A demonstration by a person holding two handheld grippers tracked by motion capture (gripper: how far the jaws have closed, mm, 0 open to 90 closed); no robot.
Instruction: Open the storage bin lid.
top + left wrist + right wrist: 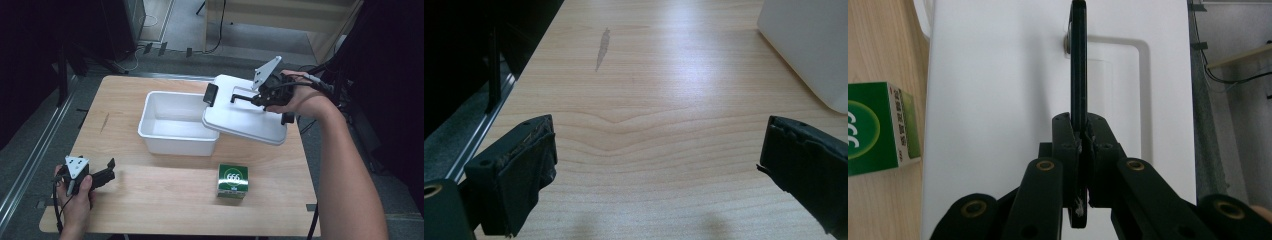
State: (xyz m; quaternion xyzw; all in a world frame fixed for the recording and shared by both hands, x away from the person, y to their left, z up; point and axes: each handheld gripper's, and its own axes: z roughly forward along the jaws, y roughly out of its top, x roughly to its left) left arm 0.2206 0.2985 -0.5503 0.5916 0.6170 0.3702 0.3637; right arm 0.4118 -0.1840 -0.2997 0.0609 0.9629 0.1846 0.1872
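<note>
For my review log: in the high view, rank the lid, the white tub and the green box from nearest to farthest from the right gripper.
1. Lid: held by its black handle in the right gripper, tilted over the tub's right end.
2. White tub: to the lid's left, mid-table.
3. Green box: near the front edge.

My light wooden table (150, 200) with a grey streak (602, 47) near its left edge, grey floor (30, 145) around, cables (135, 57) beyond, pale wooden furniture (280, 20) behind, dark surroundings either side.
</note>
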